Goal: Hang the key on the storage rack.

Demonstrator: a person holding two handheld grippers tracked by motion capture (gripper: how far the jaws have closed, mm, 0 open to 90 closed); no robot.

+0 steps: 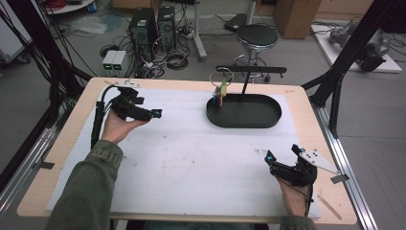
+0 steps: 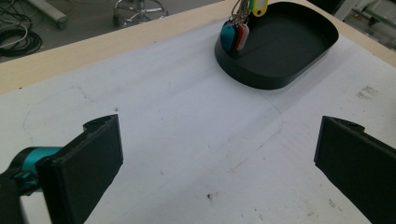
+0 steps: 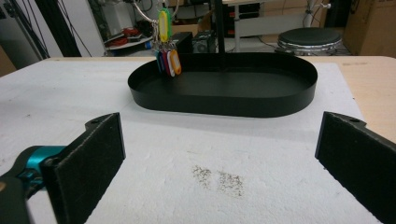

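Hanging key tags (image 1: 220,93) over black tray (image 1: 268,122).

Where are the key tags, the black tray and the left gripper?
key tags (image 3: 167,58), right gripper view, on the orange tag in the hanging bunch
black tray (image 1: 244,120), high view, on its near wall
left gripper (image 1: 157,113), high view, between the tips of its open jaws
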